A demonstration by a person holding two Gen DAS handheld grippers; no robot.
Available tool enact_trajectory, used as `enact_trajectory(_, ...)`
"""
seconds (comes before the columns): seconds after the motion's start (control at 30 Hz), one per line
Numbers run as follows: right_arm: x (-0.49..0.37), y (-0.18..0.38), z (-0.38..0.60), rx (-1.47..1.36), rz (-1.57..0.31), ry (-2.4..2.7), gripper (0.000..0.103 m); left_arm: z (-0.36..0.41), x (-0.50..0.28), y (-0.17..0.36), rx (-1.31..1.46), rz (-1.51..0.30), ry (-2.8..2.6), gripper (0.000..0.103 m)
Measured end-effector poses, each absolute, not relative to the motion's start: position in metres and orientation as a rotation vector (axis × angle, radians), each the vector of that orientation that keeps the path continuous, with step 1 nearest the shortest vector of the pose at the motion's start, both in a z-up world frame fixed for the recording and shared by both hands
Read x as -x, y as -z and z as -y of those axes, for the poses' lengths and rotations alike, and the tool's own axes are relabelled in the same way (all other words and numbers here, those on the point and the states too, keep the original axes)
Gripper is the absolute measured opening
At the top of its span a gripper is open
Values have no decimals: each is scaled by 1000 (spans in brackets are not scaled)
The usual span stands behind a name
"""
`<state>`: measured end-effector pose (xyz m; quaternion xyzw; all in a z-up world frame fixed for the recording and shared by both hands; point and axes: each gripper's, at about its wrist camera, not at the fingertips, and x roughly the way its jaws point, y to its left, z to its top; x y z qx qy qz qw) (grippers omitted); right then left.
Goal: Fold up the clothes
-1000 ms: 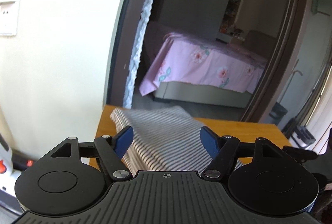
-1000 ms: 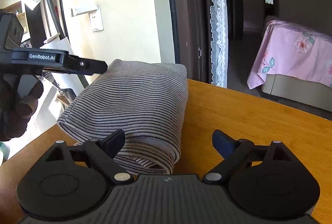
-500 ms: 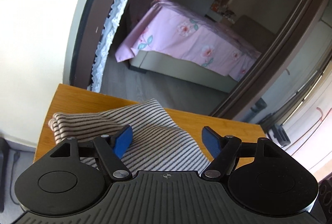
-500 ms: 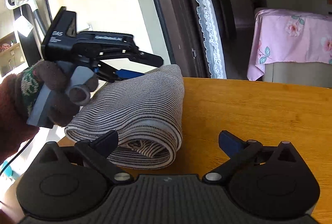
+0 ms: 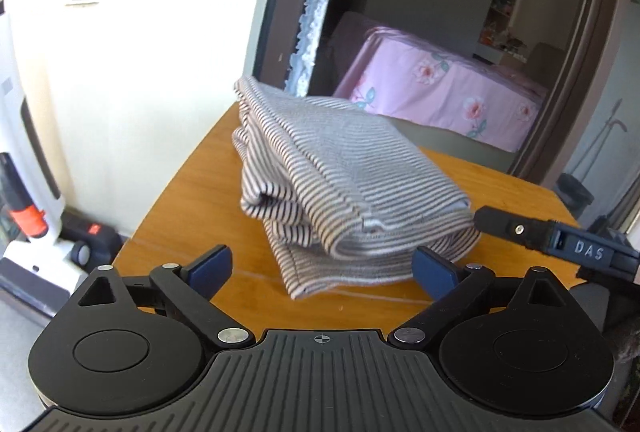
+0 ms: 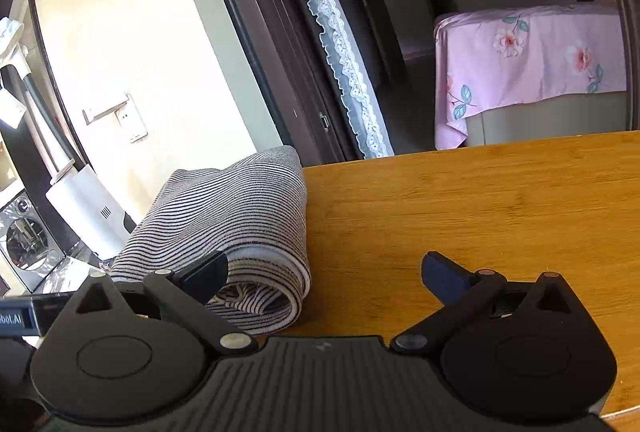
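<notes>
Both my jaws stood spread and pinched nothing. My left gripper (image 5: 322, 268) hung just short of the near end of the striped garment (image 5: 340, 188), whose lowest layer reached between its blue pads (image 5: 210, 268) without touching either. My right gripper (image 6: 324, 272) sat at the garment's other side, its left pad in front of the rolled edge and its right pad over bare wood.

The garment lay as a thick, several-layered bundle on the wooden worktop (image 5: 192, 200), toward the corner nearest the wall. Half a second before, my left gripper had been close over the cloth with fabric filling the space between its pads; by this moment it had backed off and dropped lower, so the whole bundle and a strip of worktop showed ahead of it. My right gripper had also shifted, its arm now level with the bundle's side in the left wrist view.

I judged from this that the last fold had been laid and let go: the bundle kept its shape unheld. One loose hem stuck out at the bottom near end, so a tidy-up might yet be due.

Beyond the worktop stood a doorway with a lace curtain (image 6: 340, 44) and a bed under a pink flowered sheet (image 6: 532, 60).
</notes>
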<state>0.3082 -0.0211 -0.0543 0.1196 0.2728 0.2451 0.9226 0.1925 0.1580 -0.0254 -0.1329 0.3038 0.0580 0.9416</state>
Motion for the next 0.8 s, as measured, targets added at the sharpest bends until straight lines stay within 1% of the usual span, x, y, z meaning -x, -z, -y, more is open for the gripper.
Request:
enact_trajectory(0.1, -294, 57, 25, -241, -601, -491, 103, -140, -181, 40, 269, -663, -232, 103)
enact_trajectory(0.27, -276, 59, 27, -166, -678, -440, 103, -105, -169, 43, 158, -708, -374, 103)
enact_trajectory(0.3, -274, 59, 26, -133, -688, -430, 103, -99, -168, 43, 127, -711, -395, 103)
enact_trajectory(0.5, -271, 62, 5, 142, -729, -371, 103, -93, -160, 44, 153, -700, -432, 103)
enact_trajectory(0.8, -266, 67, 6, 139, -699, -398, 103, -95, -164, 48, 156, -680, -423, 103)
